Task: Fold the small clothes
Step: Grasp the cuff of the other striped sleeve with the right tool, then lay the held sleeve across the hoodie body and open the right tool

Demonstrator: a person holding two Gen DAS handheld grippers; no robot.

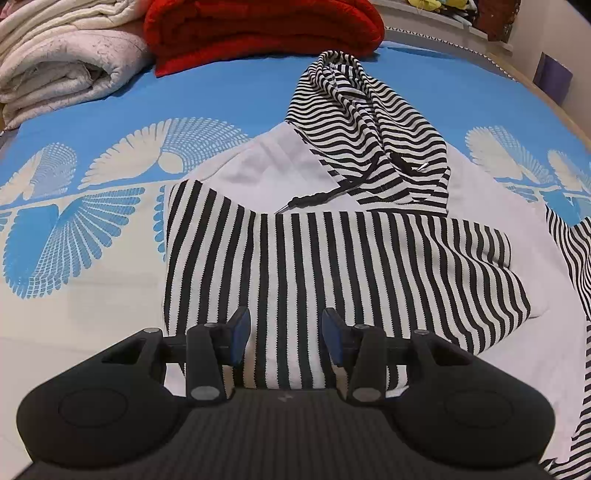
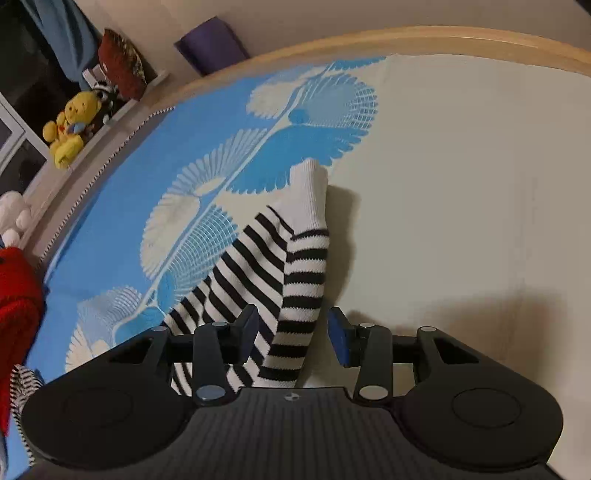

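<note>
A small black-and-white striped hoodie (image 1: 332, 266) with a white body lies on the bed; its striped hood (image 1: 365, 122) points away, and one striped sleeve is folded across the chest. My left gripper (image 1: 286, 336) is open just above the folded sleeve, holding nothing. In the right wrist view the other striped sleeve (image 2: 273, 280) with a white cuff (image 2: 308, 195) stretches out over the sheet. My right gripper (image 2: 293, 336) is open, its jaws standing either side of that sleeve near its lower part.
The bed has a blue and cream patterned sheet (image 1: 92, 221). A red blanket (image 1: 258, 29) and a cream quilt (image 1: 62, 62) are stacked at the far end. The wooden bed edge (image 2: 406, 37) curves behind; a shelf with a yellow plush toy (image 2: 70, 125) stands beyond it.
</note>
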